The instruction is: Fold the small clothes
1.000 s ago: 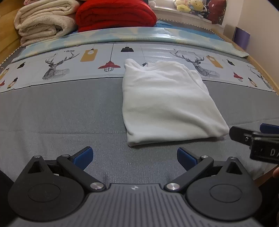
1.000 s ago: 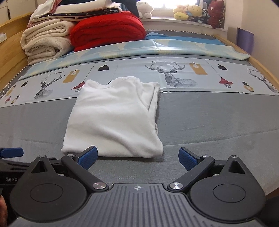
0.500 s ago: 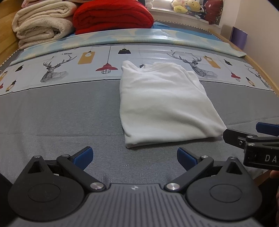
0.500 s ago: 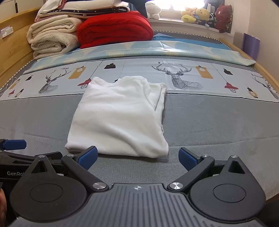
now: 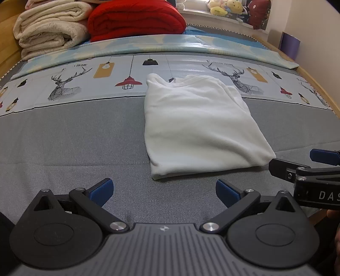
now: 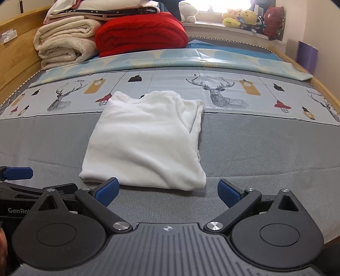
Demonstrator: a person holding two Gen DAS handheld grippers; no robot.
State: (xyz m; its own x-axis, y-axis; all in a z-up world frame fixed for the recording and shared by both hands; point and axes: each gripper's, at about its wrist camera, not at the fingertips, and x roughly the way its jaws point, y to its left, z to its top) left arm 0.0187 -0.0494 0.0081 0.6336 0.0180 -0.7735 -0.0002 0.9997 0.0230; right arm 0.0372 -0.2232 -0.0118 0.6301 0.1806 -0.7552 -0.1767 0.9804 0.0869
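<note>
A white garment [image 5: 197,125] lies folded into a rough rectangle on the grey bed cover, its collar end toward the patterned sheet; the right wrist view has the same white garment [image 6: 146,142] dead ahead. My left gripper [image 5: 163,192] is open and empty, just short of the garment's near left corner. My right gripper [image 6: 167,191] is open too, its blue pads [image 6: 107,191] right at the garment's near edge without gripping it. Each gripper shows at the side of the other's view.
A folded red blanket [image 6: 142,35] and rolled cream blankets [image 6: 63,44] are stacked at the head of the bed. Plush toys [image 6: 244,18] line the windowsill. A deer-and-lamp patterned sheet [image 5: 85,80] crosses the bed behind the garment. Wooden bed rails [image 6: 12,70] run along both sides.
Both grippers have drawn slightly back and lifted; the view tilts up toward the head of the bed. The garment has not moved and both stay open.
</note>
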